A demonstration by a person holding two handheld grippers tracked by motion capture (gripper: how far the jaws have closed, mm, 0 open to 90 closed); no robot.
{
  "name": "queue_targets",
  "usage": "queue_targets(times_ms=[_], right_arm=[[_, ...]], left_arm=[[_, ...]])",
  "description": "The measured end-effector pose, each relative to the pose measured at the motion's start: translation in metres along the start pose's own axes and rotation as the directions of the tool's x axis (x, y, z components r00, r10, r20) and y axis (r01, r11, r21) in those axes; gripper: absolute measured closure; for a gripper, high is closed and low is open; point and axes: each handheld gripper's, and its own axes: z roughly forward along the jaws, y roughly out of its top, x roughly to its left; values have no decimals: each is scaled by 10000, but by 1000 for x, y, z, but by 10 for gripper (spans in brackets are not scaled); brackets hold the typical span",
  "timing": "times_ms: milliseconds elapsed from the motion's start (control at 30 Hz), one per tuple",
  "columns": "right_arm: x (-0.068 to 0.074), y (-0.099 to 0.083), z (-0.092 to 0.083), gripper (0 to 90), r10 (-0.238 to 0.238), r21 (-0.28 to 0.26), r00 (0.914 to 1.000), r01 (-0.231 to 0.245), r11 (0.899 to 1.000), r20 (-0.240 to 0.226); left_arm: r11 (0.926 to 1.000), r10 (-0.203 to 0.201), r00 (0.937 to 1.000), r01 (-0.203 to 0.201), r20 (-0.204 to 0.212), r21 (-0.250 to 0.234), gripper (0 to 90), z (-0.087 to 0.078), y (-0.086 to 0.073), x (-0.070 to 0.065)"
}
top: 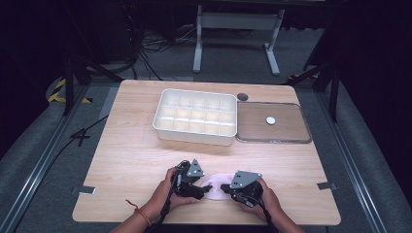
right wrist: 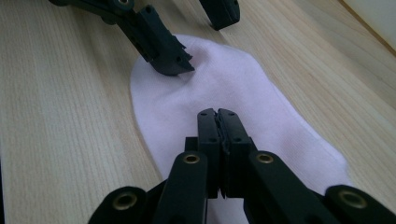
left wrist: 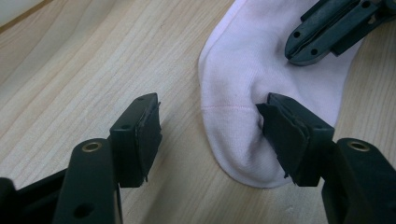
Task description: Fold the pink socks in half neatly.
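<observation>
Pale pink cotton sock (left wrist: 261,93): pinned flat by closed right gripper (right wrist: 218,116); toe between half-open left gripper (left wrist: 208,126), ungripped. Next prob.: close, fold.

Pale pink cotton sock (top: 214,187): high view, both ends covered by the two black grippers; only the middle strip shows.
Sock, left gripper view: top cut by the frame edge; right part hidden behind the left gripper (left wrist: 212,135)'s near jaw.
Sock, right gripper view: near end cut off at the bottom edge, partly under the right gripper (right wrist: 218,114).
Right gripper pinch: jaws pressed together over the sock; whether fabric is caught between them cannot be told.
Small round white object (top: 270,120) on the clear flat lid (top: 291,133): too small to identify.
White compartmented plastic box (top: 195,116): dividers faint, count unclear.
</observation>
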Motion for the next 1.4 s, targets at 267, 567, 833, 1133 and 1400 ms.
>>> queue_targets(times_ms=[267, 567, 833, 1133, 1400], right_arm=[[1, 1, 0, 892, -118, 52, 9999, 117, 9999, 51], [2, 1, 0, 892, -155, 86, 9998, 154, 9998, 130], [1, 3, 1, 892, -19, 127, 10000, 18, 9999, 87], [4, 7, 4, 893, -33, 241, 9998, 28, 9997, 187], [4, 9, 4, 893, -79, 375, 9998, 72, 9993, 200]], left_arm=[[9998, 145, 9994, -149, 301, 128, 502, -1, 2, -3], [9985, -538, 9924, 544, 1108, -26, 783, -1, 1, 1], [9970, -756, 9894, 770, 1239, -68, 808, -2, 0, 3], [9959, -735, 9882, 798, 1347, -419, 777, -10, 1, 5], [9937, -723, 9848, 847, 1578, -737, 807, -14, 3, 3]])
